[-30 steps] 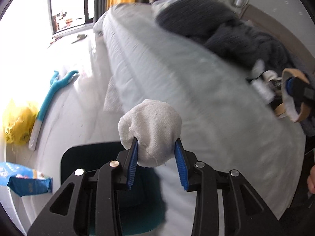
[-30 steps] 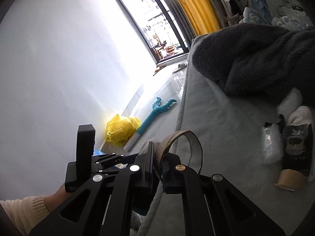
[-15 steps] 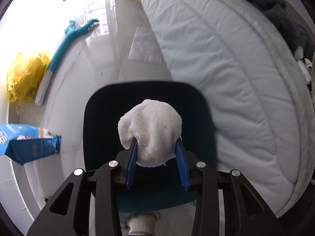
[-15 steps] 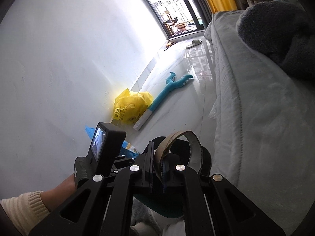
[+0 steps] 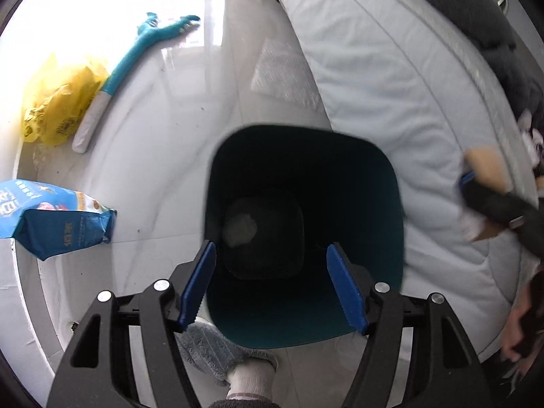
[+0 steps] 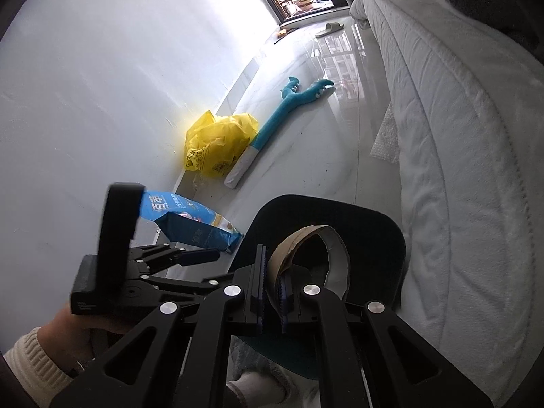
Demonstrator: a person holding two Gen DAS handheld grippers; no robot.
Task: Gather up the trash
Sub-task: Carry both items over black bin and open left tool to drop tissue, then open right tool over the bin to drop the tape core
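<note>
Trash bin (image 5: 306, 323), dark teal, sitting upright on the pale floor (image 5: 176, 108) tight against the bed edge (image 5: 391, 78), mouth facing straight up, white wad (image 5: 239, 229) down at the bottom; blue bag (image 5: 57, 221), yellow bag (image 5: 57, 102) and teal toy (image 5: 136, 54) well off by the wall. Left gripper (image 5: 272, 285) right above the opening, jaws just swung apart, nothing between them. Right gripper (image 6: 272, 301) clamped tight on a squashed cardboard ring (image 6: 306, 251), hanging over the bin rim.

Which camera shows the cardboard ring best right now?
The right wrist view: the cardboard ring sits close and sharp, pinched in the right gripper over the bin. The left wrist view shows it only small and blurred at the right edge.
</note>
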